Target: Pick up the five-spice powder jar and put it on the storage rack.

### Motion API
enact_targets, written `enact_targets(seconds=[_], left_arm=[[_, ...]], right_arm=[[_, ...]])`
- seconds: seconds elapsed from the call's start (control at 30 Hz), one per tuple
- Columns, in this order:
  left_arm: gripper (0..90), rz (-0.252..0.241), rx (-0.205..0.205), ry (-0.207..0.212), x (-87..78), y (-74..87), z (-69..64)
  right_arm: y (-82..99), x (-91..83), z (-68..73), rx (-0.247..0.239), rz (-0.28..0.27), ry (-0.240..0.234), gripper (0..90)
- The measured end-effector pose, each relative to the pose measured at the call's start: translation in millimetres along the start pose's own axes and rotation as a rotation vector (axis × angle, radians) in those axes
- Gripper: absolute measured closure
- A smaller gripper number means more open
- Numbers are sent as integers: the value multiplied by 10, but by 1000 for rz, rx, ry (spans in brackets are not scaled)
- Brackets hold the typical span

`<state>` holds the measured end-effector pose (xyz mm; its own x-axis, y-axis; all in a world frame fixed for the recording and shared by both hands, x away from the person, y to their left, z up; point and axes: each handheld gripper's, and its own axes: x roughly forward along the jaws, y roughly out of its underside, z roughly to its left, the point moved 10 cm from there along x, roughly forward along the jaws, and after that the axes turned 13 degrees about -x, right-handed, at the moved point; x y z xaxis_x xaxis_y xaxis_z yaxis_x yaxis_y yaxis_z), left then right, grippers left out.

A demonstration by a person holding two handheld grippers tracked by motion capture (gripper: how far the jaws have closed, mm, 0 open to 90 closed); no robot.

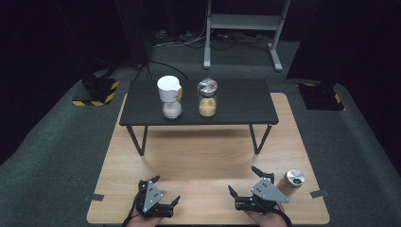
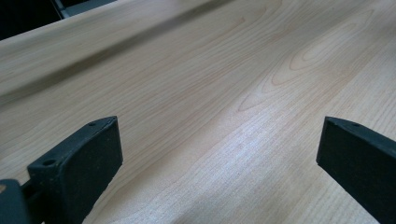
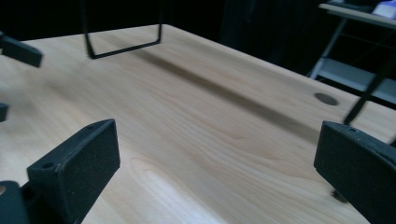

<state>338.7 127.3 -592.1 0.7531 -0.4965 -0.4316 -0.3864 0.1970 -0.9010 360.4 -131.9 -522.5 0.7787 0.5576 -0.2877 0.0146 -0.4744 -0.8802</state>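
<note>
We find the small tin (image 1: 294,178) just beside the right gripper (image 1: 244,180), on its outer side, not touching. Both it and the left gripper (image 1: 165,189) stand wide open, holding nothing.

Left claw (image 1: 167,190), right claw (image 1: 243,180): jaws spread, low.
</note>
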Motion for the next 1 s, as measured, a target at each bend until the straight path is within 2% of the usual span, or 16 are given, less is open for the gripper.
enact_targets(seconds=[0.27, 1.0], left_arm=[[5, 2, 1, 0, 2, 1, -1], [6, -3, -5, 2, -2, -2, -1]], right_arm=[[23, -102, -139, 4, 9, 39, 0], [78, -293, -399, 38, 8, 89, 0]])
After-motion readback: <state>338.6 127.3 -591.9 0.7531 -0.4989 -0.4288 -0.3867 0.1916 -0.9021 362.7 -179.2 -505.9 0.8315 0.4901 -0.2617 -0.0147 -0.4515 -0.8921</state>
